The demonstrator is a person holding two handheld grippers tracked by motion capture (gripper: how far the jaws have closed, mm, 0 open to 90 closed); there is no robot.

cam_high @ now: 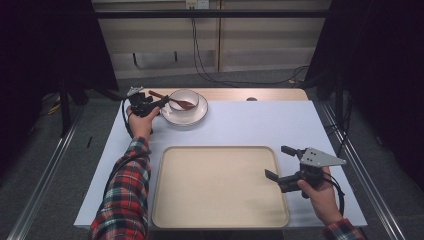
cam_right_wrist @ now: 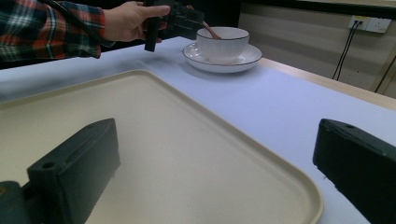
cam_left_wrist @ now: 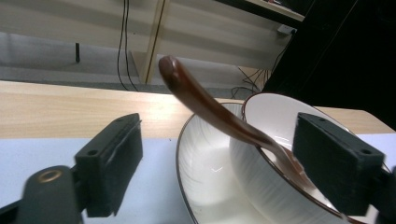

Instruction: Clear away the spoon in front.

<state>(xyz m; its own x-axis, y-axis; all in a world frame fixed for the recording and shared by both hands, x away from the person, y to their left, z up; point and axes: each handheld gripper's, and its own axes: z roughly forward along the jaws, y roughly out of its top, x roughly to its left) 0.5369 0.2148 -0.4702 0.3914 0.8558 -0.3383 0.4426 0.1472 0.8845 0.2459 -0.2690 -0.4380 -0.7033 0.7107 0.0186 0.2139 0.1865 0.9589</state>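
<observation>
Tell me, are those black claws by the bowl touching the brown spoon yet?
Apart. In the left gripper view the left gripper stands open, and the spoon passes between its jaws with clear space on both sides, resting in the bowl.

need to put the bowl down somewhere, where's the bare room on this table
The beige tray is bare across its whole inside. The white mat is also free between the tray's far rim and the wooden table edge, right of the saucer. It is crowded at the far left, where the left hand-held gripper is open around the spoon in the bowl.
</observation>
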